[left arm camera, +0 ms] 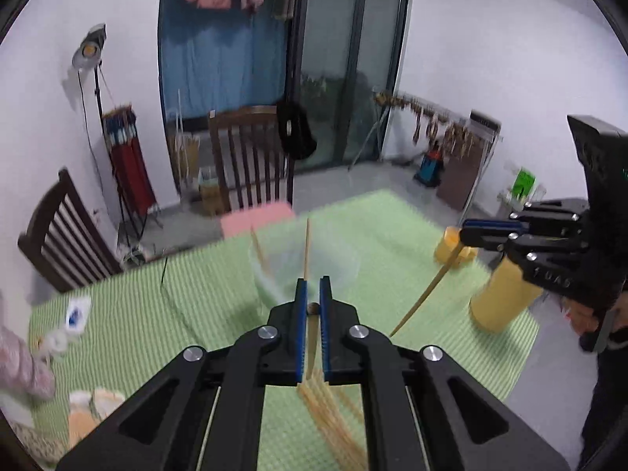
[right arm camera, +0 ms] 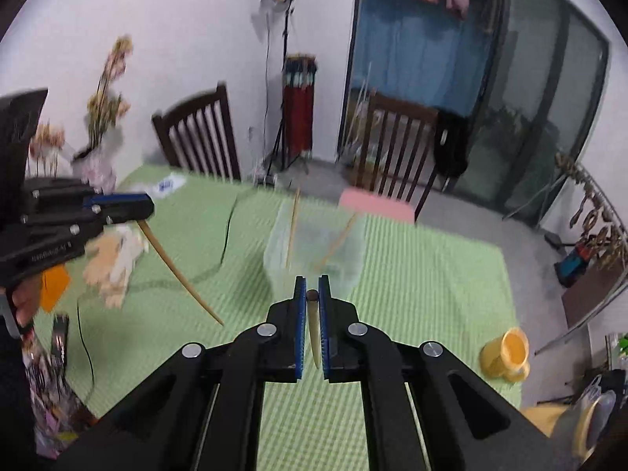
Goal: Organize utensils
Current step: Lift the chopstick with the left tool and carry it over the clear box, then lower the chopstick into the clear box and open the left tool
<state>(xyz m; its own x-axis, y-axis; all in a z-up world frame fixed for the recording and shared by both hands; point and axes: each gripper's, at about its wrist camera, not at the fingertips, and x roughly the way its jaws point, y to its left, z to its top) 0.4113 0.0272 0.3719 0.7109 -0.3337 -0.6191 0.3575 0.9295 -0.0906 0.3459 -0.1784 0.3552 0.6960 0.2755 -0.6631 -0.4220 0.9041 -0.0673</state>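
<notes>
While above the desk (left arm camera: 392, 235): I hold both grippers up.
Left jaws: pinching a chopstick (left arm camera: 313, 337).
Right jaws: pinching another chopstick (right arm camera: 314, 329).

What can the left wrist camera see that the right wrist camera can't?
Only the left wrist view shows the pile of chopsticks under the left gripper and the tall yellow cup.

Only the right wrist view shows the dried flowers and the black phone.

Both show the green tablecloth, the clear container and a chopstick in each shut gripper.
</notes>
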